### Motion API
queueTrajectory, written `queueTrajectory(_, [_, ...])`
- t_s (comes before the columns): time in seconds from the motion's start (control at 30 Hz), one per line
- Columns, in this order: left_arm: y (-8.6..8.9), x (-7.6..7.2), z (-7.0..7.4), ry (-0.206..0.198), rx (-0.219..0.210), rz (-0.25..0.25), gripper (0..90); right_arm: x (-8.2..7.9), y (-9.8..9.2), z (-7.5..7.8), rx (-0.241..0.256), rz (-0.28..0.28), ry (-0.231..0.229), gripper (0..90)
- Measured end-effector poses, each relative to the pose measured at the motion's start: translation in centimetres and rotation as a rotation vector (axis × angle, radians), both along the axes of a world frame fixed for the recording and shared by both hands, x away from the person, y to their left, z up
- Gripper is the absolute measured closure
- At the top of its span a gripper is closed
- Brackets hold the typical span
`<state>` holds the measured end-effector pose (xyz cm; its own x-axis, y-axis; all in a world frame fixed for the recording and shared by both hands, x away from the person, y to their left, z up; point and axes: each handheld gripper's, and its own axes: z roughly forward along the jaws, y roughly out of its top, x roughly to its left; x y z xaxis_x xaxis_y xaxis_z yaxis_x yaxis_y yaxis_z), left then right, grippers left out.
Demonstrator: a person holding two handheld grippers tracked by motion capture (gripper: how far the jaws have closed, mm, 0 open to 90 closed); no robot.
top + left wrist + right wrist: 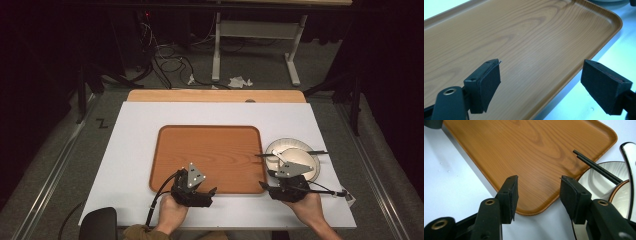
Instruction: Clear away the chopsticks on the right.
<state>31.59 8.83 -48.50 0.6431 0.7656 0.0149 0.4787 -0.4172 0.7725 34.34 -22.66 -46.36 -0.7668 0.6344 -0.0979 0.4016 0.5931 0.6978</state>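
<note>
A wooden-look serving tray lies flat in the middle of the white table top, long sides running across, and everything else here can be placed against it. The left gripper sits at the tray's near edge, toward its near left corner, held in the person's left hand with its cable trailing back off the table's near side; in the left gripper view its jaws stand wide apart with nothing between them, one pad over the tray's wood-grain floor and the other over the white surface just outside the rim. The right gripper is at the tray's near right corner, held in the right hand; the right gripper view shows its jaws open about halfway, empty, straddling that rounded corner without touching it as far as can be told. Just beside the tray's right edge stands a white plate, and on it a smaller bowl with a brown rim. A pair of black chopsticks lies across the plate and bowl, their tips reaching to the tray's right rim; in the right gripper view the tips hang just over that rim. A white ceramic spoon rests in the dishes on the side away from the tray. The tray itself carries nothing.
</note>
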Motion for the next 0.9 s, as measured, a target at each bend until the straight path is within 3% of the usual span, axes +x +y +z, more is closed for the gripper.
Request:
queueTrajectory(0.47, [0.1, 0.0, 0.1, 0.0, -0.006, 0.006, 16.4, 0.0, -0.5, 0.6, 0.018, -0.001, -0.006, 50.2])
queueTrajectory(0.9, [0.3, 0.1, 0.1, -0.001, -0.013, 0.022, 16.4, -0.1, -1.4, 1.7, 0.081, -0.03, -0.014, 49.5])
